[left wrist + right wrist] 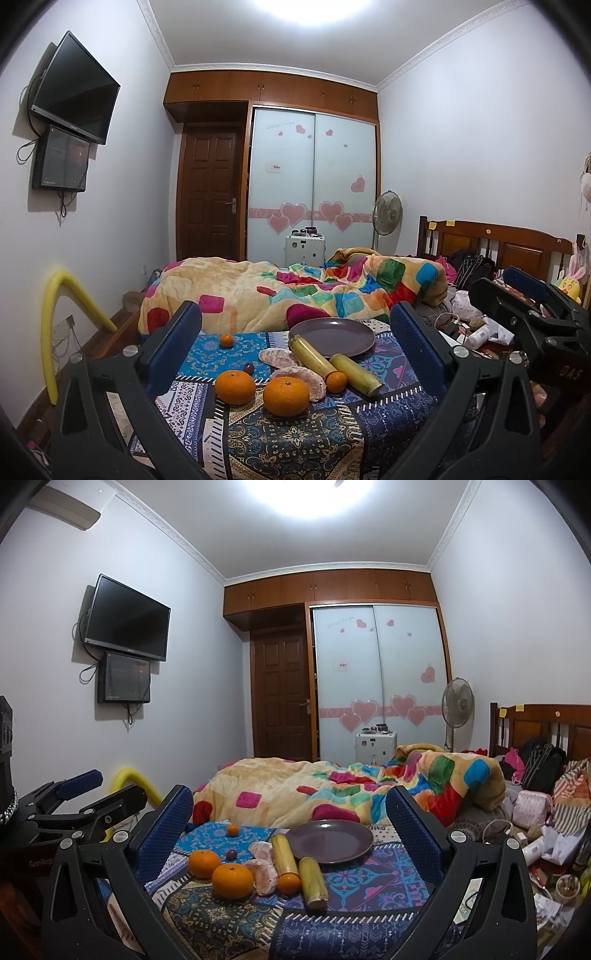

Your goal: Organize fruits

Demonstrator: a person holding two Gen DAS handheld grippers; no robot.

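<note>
A purple plate (332, 336) (328, 840) lies empty on a patterned cloth (295, 435) (369, 886). In front of it lie two yellow sugarcane pieces (310, 354) (284, 854), two large oranges (286, 396) (232, 880), a small orange (336, 381) (289, 883), another small orange farther back (226, 340) (232, 830), two peeled pomelo pieces (303, 376) (264, 877) and a small dark red fruit (249, 367) (231, 854). My left gripper (295, 325) is open and empty above the near edge. My right gripper (291, 805) is open and empty, beside it.
A bed with a colourful quilt (295, 291) (351, 786) lies behind the cloth. Clutter of bags and cables (476, 325) (535, 830) sits to the right. A yellow foam tube (70, 306) stands at the left. The other gripper shows at each view's side (528, 314) (74, 805).
</note>
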